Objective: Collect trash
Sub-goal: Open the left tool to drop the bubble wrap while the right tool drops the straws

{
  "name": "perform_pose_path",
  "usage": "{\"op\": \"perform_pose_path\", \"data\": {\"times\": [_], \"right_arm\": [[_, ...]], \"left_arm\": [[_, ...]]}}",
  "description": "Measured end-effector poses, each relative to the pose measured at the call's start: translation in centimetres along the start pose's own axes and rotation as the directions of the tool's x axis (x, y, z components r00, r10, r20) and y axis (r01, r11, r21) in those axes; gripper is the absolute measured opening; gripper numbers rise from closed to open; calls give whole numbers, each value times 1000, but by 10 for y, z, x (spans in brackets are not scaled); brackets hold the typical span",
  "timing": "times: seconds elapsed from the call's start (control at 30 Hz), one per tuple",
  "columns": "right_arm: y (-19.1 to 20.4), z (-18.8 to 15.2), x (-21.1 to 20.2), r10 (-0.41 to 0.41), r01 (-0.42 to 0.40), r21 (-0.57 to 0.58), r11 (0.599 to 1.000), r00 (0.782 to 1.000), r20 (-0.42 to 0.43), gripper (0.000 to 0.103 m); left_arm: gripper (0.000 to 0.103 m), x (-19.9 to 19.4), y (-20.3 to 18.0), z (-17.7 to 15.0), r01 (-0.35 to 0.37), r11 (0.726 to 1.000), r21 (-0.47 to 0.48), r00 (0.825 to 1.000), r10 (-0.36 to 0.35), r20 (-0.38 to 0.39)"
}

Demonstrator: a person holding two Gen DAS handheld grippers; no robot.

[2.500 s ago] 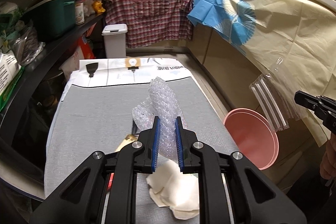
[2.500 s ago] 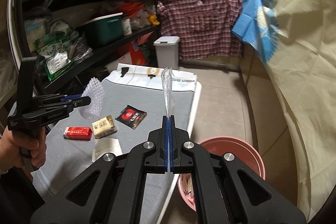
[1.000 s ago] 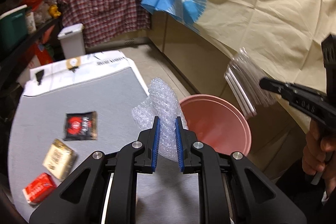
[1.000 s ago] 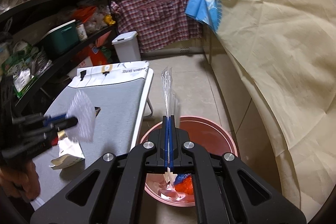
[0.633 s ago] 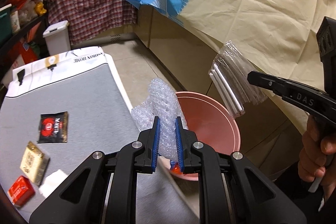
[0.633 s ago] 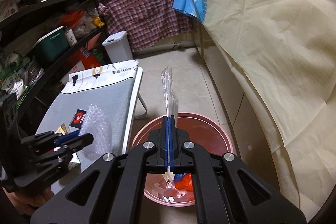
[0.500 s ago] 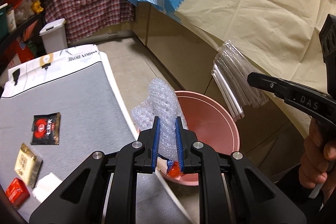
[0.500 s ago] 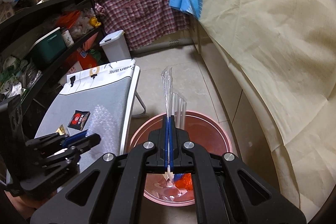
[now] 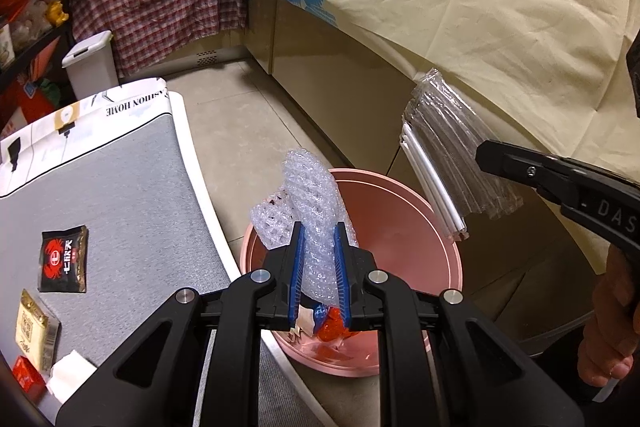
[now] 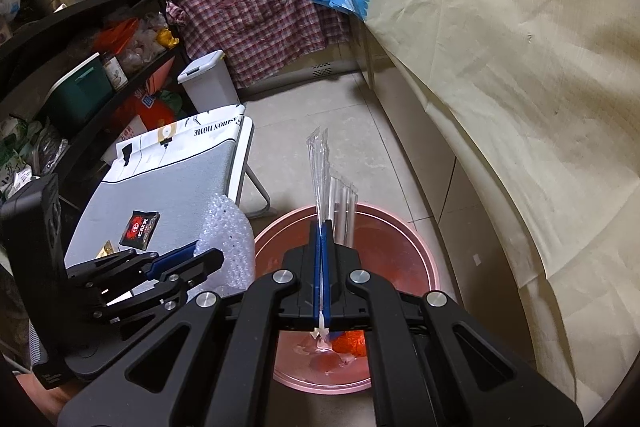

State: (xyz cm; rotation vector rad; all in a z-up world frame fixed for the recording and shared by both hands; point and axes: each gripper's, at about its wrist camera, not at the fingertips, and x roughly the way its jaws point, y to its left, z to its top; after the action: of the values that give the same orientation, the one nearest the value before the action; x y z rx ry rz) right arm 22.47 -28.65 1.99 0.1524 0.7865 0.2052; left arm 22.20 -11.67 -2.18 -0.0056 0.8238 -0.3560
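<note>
My left gripper (image 9: pixel 318 233) is shut on a crumpled piece of bubble wrap (image 9: pixel 310 195) and holds it above the near rim of a pink bucket (image 9: pixel 400 211) on the floor. My right gripper (image 10: pixel 322 227) is shut on a clear plastic bag of straws (image 10: pixel 320 175), held upright over the same bucket (image 10: pixel 404 239). The bag also shows in the left wrist view (image 9: pixel 448 155), and the bubble wrap in the right wrist view (image 10: pixel 228 239). Orange, blue and white trash (image 9: pixel 332 327) lies in the bucket's bottom.
A grey-topped low table (image 9: pixel 120 195) stands left of the bucket with a black crab packet (image 9: pixel 64 259), a tan packet (image 9: pixel 34 335), a red packet (image 9: pixel 26 377) and a white tissue (image 9: pixel 72 373). Shelves (image 10: pixel 80 67) lie left, a cloth-draped counter (image 10: pixel 520 67) right, a white bin (image 10: pixel 206 81) behind.
Both grippers have moved from the table toward the bucket with their loads. The left gripper with the bubble wrap now hangs over the bucket's rim; the straw bag stays above the bucket.
</note>
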Motion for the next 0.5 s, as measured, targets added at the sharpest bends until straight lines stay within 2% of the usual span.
{"op": "perform_pose_path", "data": {"times": [0.07, 0.17, 0.23, 0.27, 0.3, 0.37, 0.5], "right_arm": [[-1, 1, 1, -10, 10, -1, 1000, 1000, -1, 5], [-2, 0, 3, -34, 34, -3, 999, 999, -8, 8], [-3, 0, 4, -36, 36, -3, 999, 999, -8, 11], [-3, 0, 4, -38, 38, -4, 999, 999, -7, 19], [-3, 0, 3, -44, 44, -4, 999, 999, -6, 33], [-3, 0, 2, -55, 55, -3, 998, 998, 1, 43], [-4, 0, 2, -56, 56, 4, 998, 998, 1, 43]], "left_arm": [[16, 2, 0, 0, 6, 1000, -2, 1000, -6, -7], [26, 4, 0, 1, 7, 1000, -8, 1000, -7, -14], [27, 2, 2, 1, 8, 1000, -15, 1000, -9, -10], [27, 2, 2, 1, 10, 1000, -18, 1000, -10, -10], [27, 2, 3, 2, 10, 1000, -19, 1000, -11, -10], [27, 0, 4, 1, 11, 1000, -22, 1000, -11, -9], [27, -2, 7, 1, 7, 1000, -23, 1000, -7, -4]]}}
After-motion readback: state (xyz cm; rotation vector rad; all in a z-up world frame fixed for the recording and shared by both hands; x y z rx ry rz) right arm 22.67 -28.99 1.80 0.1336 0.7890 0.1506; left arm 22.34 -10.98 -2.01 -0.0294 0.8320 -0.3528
